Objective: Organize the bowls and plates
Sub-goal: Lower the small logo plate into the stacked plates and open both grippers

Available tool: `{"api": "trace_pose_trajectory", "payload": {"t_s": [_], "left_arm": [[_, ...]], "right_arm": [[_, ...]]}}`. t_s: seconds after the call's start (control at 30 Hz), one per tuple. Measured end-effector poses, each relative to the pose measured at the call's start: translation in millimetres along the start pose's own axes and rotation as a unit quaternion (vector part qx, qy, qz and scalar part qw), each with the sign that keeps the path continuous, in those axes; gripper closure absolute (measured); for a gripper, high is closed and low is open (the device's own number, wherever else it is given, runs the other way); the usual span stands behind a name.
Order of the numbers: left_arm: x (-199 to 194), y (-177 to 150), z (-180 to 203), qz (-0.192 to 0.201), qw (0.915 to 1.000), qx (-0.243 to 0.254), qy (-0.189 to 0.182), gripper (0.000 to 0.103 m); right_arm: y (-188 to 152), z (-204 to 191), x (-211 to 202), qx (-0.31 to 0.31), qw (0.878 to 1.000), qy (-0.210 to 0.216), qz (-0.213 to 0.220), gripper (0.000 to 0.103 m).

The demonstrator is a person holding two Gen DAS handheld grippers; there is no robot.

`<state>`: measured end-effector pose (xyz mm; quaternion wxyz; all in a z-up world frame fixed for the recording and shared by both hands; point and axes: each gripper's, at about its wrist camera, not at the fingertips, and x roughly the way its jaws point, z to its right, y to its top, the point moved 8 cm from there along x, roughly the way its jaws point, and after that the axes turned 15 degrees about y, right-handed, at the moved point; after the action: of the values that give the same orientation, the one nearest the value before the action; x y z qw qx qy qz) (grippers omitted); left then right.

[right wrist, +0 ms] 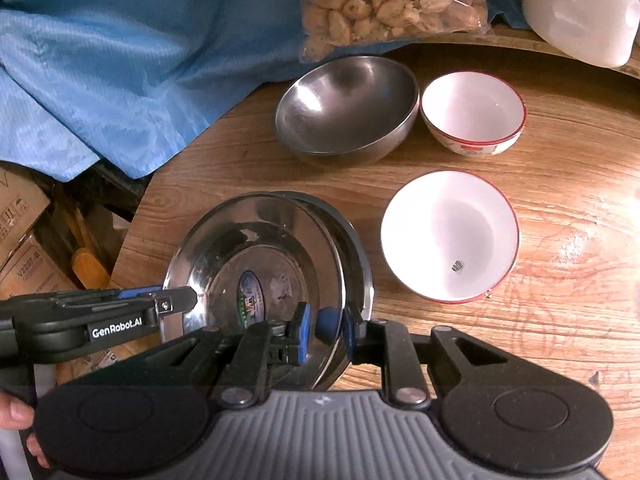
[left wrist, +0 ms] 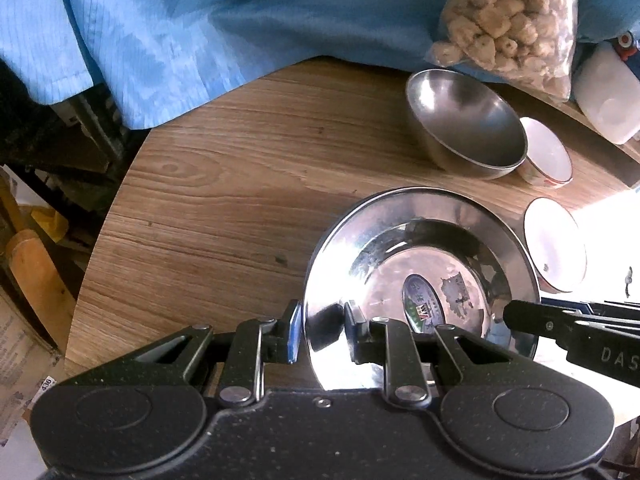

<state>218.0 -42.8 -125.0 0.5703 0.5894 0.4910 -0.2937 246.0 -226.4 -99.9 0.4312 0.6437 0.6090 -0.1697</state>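
Holding: you have the steel plate (right wrist: 256,264) by its rim at two sides, over a second plate (right wrist: 356,240) near the tabletop (right wrist: 560,280) edge.
Left gripper (left wrist: 322,330): its fingers (left wrist: 294,332) straddle the plate's rim, narrowly set and seemingly pinching it.
Right gripper (right wrist: 326,332): fingers (right wrist: 302,334) likewise nipped across the opposite rim.
Handling: thin polished steel looks light and stiff but slippery; keep your hold on the flat rim, not the sloping wall.
Risk: a tilted plate may slide out or clatter on the one beneath.
Nearby: steel bowl (right wrist: 348,108) and two white red-rimmed bowls (right wrist: 450,236) (right wrist: 472,112) stand apart.
Beyond: blue cloth (right wrist: 120,60), bag of snacks (right wrist: 388,0).
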Motion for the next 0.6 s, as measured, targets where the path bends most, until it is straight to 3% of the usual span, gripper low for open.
{"api": "trace_pose_trajectory", "payload": {"t_s": [0.43,0.6], "left_arm": [[8.9,5.8,9.2,-0.01,0.9994,0.018,0.028,0.078],[8.6,4.7,10.5,-0.011,0.999,0.017,0.039,0.078]], "right_arm": [[7.4,2.6,2.8,-0.006,1.0,0.008,0.003,0.078],[7.9,2.4,0.1,-0.013,1.0,0.007,0.008,0.069]]}}
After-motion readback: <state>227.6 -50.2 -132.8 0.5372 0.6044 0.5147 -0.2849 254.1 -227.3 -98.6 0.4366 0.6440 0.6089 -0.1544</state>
